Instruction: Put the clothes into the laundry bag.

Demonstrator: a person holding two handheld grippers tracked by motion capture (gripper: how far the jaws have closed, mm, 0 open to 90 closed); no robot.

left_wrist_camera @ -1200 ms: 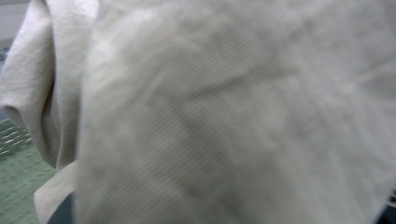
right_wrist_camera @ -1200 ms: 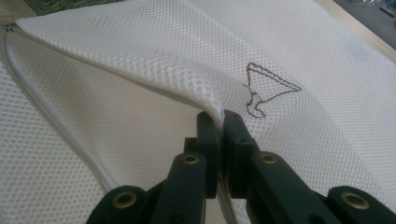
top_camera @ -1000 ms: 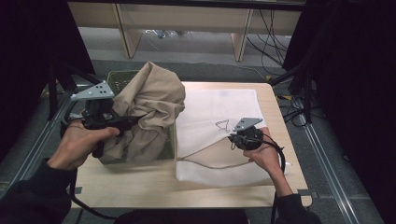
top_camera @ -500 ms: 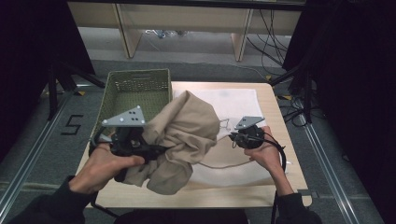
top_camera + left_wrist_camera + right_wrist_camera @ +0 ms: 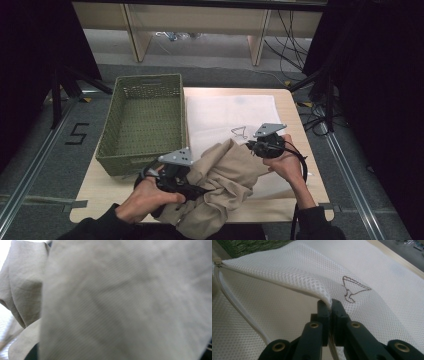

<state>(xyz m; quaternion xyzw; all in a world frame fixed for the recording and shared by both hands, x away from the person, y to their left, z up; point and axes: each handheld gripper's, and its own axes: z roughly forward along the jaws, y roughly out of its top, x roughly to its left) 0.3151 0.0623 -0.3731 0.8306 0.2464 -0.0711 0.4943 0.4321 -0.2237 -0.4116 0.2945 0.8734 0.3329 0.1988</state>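
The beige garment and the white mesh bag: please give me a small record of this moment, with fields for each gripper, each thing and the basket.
left gripper: shut on the beige garment, near the table's front edge
right gripper: shut on the upper edge of the bag's opening, lifting it
beige garment: crumpled, lying partly over the bag's near end
white mesh bag: flat on the table, zip opening held apart
green basket: left of the bag, nothing visible inside
table: light wood

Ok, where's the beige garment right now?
In the high view, the beige garment lies bunched at the table's near edge, between both grippers, over the white mesh bag.
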